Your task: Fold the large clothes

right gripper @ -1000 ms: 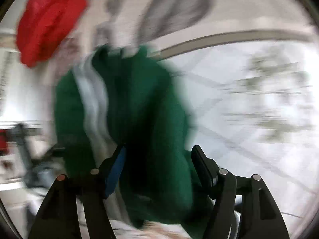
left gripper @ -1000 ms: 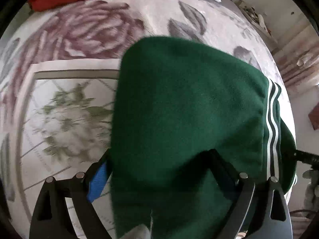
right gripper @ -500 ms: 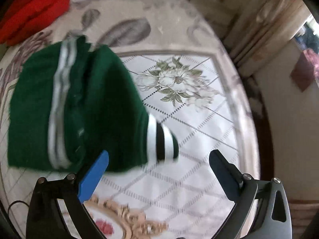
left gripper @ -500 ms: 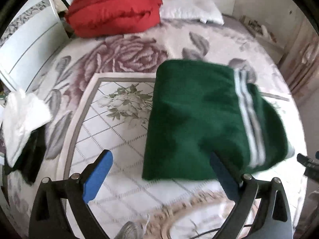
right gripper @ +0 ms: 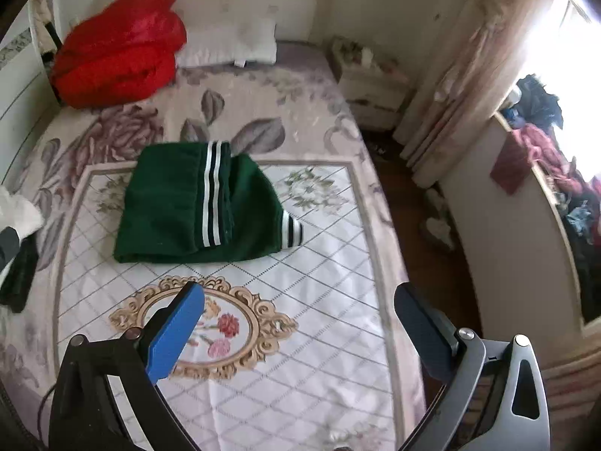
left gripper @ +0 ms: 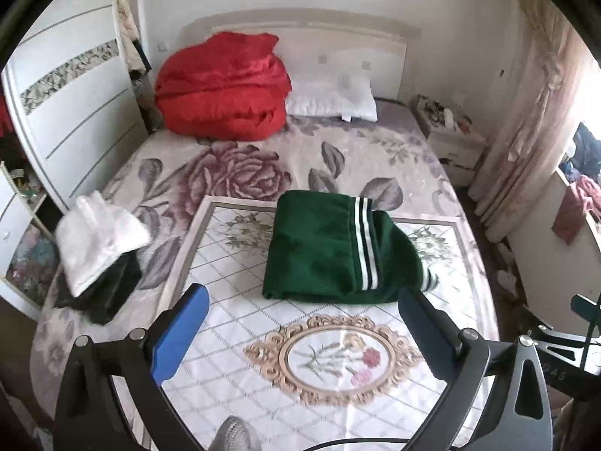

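Observation:
A folded dark green garment (left gripper: 330, 255) with white and black stripes lies flat in the middle of the bed (left gripper: 233, 342); a striped cuff sticks out at its right edge. My left gripper (left gripper: 302, 297) hangs high above the bed's near end, its jaws still opening, with nothing between the blue pads. In the right wrist view the same garment (right gripper: 188, 203) lies beyond my right gripper (right gripper: 299, 293), which stands wide open and empty over the oval flower pattern. Neither gripper touches the garment.
A red quilt (left gripper: 225, 90) and a white pillow (left gripper: 334, 97) sit at the headboard. A white folded piece on dark clothes (left gripper: 101, 240) lies at the bed's left edge. A wardrobe (left gripper: 71, 112) stands left; a nightstand (left gripper: 447, 131) and curtain (left gripper: 526, 131) right.
Both grippers let go of the green garment and rose up and back from it. The garment dropped flat onto the bed, and far more of the room is in view.

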`<state>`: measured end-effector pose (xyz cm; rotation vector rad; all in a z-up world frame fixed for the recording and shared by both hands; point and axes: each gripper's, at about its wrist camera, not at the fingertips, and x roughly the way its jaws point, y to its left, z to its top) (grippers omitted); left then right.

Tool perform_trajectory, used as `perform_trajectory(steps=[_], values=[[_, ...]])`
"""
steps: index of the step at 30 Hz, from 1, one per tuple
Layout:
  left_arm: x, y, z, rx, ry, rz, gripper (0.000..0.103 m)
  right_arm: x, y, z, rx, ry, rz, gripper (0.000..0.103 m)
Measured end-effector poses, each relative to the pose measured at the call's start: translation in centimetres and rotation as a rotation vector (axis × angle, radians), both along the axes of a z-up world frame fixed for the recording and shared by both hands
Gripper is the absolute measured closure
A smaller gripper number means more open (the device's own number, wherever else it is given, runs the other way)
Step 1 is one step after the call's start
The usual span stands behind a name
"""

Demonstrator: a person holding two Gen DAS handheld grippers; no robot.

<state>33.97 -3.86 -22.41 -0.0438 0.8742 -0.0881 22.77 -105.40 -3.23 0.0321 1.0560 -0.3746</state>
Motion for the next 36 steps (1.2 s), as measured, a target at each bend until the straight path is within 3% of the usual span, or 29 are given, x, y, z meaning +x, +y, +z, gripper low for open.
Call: perform_trajectory(steps=[9,17,26,36], values=[[-10.6,0.2,10.4,0.032,-0.035,0.007,0.0,-11.2,2.4,14.5,-0.044,-0.121,0.025,0.001],[-16.1,1.0,16.1,0.039,-0.059,0.03,0.0,-19.3,3.9,23.0,-0.046,-0.199,0.044,0.001],[-20.4,0.7,19.6,0.027,-0.108,0.0,0.0,-24.5,4.7,28.7,-0.035,-0.273,0.059,0.001],[-21.8,0.5,20.5,0.019,-0.137,0.012,0.0,-26.7,4.5,30.9,-0.058,-0.307,0.085,0.001]])
